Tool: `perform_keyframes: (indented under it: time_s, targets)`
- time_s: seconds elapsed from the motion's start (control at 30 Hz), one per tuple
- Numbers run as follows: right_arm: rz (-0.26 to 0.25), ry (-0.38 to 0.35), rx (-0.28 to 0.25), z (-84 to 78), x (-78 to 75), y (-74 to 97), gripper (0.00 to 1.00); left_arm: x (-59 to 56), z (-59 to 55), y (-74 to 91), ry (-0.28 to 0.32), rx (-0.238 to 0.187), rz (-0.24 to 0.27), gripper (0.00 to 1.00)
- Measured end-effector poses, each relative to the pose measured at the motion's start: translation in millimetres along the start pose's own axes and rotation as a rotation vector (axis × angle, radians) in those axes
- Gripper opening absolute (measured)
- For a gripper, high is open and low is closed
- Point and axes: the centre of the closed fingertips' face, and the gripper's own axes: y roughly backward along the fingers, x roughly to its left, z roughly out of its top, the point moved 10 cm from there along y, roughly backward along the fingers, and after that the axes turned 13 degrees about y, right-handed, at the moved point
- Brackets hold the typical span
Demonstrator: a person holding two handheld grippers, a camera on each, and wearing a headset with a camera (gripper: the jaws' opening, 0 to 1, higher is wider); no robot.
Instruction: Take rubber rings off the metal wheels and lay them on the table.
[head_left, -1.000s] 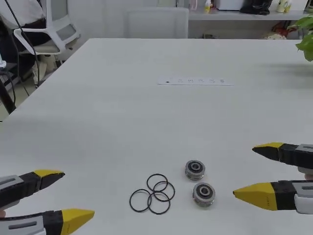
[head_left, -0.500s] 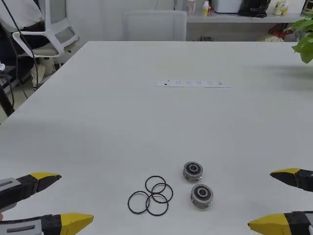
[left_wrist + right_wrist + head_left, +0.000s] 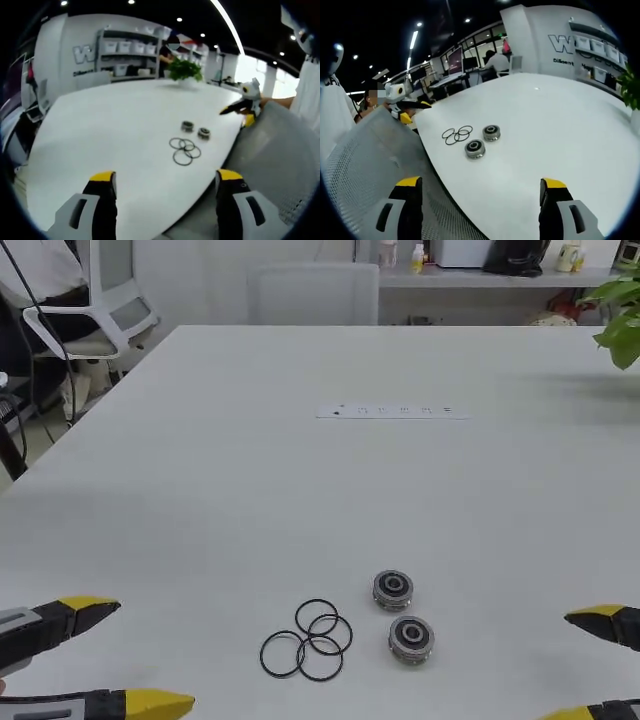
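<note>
Both grippers held wide open at the table's near edge.
The left gripper (image 3: pixel 155 654) comes in at the near left corner of the table (image 3: pixel 300 470), its black, yellow-tipped jaws spread far apart and pointing right. The right gripper (image 3: pixel 556 667) comes in at the near right corner, its jaws parted just as widely and pointing left. Each grips nothing, and the two are well apart, facing each other.

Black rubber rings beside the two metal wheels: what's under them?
The thin black rubber rings lie flat on the white table, overlapping one another. Bare tabletop shows through each loop. Which ring lies uppermost at the crossings is too small to tell.
</note>
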Motion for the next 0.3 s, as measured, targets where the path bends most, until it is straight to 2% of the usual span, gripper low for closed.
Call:
perform_keyframes:
  time_s: [0.1,0.3]
  targets:
    - [0.01,0.0,0.022,-2.9,2.0,0.1,0.99,-0.2,-0.2,-0.6,0.002,0.003,-0.004,0.85]
    - [0.0,0.002,0.03,-4.5,2.7,1.2,0.99,3.8,-0.6,-2.2,-0.003,0.003,-0.003,0.92]
